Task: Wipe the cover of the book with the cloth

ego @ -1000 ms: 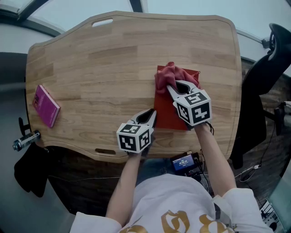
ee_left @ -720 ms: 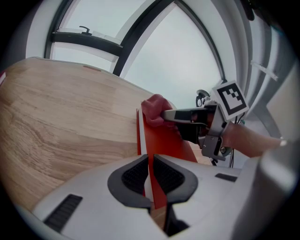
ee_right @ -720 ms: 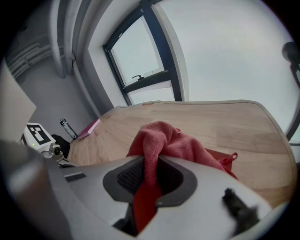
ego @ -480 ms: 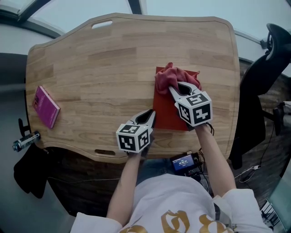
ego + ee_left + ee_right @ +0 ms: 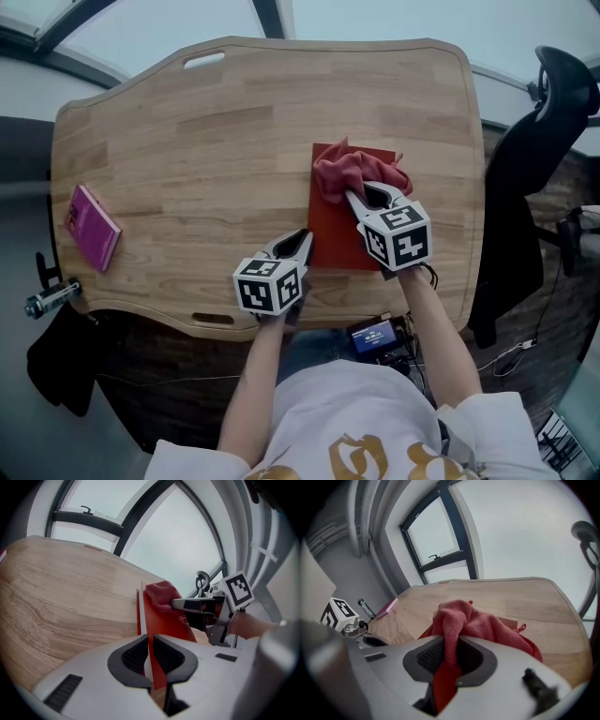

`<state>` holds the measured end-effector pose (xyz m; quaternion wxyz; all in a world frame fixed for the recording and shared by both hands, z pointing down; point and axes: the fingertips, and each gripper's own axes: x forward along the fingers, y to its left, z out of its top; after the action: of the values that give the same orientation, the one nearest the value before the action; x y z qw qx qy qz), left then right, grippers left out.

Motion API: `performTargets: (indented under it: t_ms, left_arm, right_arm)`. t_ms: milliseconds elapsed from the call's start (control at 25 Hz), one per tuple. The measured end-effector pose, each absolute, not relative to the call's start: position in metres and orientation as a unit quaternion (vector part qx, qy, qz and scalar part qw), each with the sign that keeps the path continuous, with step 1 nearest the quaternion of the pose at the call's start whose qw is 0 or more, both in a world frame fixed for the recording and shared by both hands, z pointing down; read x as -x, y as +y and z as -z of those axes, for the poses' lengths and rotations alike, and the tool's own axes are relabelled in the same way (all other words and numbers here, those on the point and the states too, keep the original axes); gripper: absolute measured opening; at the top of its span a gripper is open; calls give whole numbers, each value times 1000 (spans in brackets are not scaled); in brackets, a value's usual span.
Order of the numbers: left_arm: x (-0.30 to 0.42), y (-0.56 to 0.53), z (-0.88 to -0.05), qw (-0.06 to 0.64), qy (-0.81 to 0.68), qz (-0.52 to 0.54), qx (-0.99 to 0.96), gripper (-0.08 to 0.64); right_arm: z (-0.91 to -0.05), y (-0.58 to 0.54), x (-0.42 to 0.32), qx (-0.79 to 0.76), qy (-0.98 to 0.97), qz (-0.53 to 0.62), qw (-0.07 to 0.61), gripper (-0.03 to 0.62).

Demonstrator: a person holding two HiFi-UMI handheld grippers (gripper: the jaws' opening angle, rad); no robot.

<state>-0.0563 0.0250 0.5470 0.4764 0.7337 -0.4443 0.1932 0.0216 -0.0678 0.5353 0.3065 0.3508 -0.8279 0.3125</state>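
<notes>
Down in the head view, the red book [image 5: 330, 230] lies flat on the wooden table [image 5: 187, 141], right of centre and towards the near edge. The crumpled red cloth [image 5: 354, 172] sits on its far half. The right gripper [image 5: 371, 194] reaches onto the cover from the near side, and the left gripper [image 5: 302, 243] meets the book's near left edge. A small pink book [image 5: 92, 225] lies well apart at the far left.

From the left gripper view, the jaws are pressed onto the thin near left edge of the book, pinning it in place.

From the right gripper view, the jaws pinch a fold of the cloth, and the rest bunches just beyond them on the cover.

Wiping looks under way, with the cloth at the far part of the cover. My guess for the next move is a sweep across the uncovered near part, pressing lightly while the left gripper steadies the book.
</notes>
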Motion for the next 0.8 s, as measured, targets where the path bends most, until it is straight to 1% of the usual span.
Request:
performTargets:
  t_ms: [800]
  left_arm:
    - [56,24,-547,469,-452,-196,-733,43]
  right_arm:
    - [-536,-31,-30,-350,-821,-325,311,75]
